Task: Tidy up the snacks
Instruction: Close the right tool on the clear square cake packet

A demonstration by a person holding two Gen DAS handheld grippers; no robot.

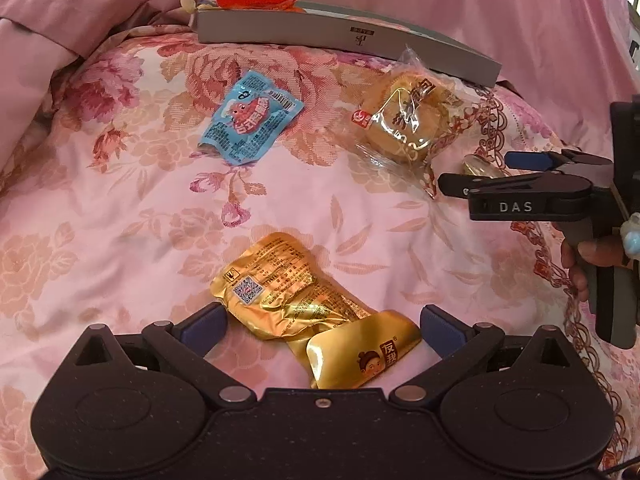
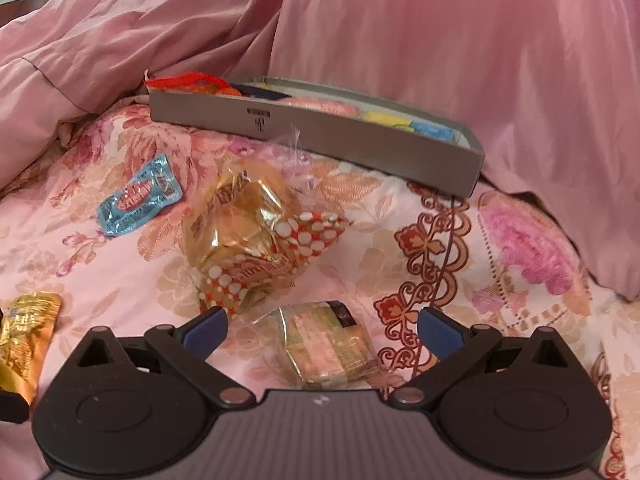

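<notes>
While low over the bedspread (image 1: 120, 208), both grippers' jaws spread: left gripper (image 1: 322, 322) astride gold packet (image 1: 288, 292).

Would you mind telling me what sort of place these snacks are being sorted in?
Most likely a bedroom: the snacks lie on a floral bedspread, a rumpled pink quilt is heaped behind, and the grey box rests on the soft bedding rather than a table.

- Bedspread (image 1: 120, 208): pink, printed with rose and peach flowers.
- Box (image 2: 320, 136): grey.
- Foil packet (image 1: 288, 292): gold.
- Small sachet (image 1: 248, 120): light blue, pink figure.
- Wrapped pastry (image 2: 248, 232): clear film, red-and-white dotted ends.
- Tool pads (image 1: 204, 326): dark blue on black.
</notes>
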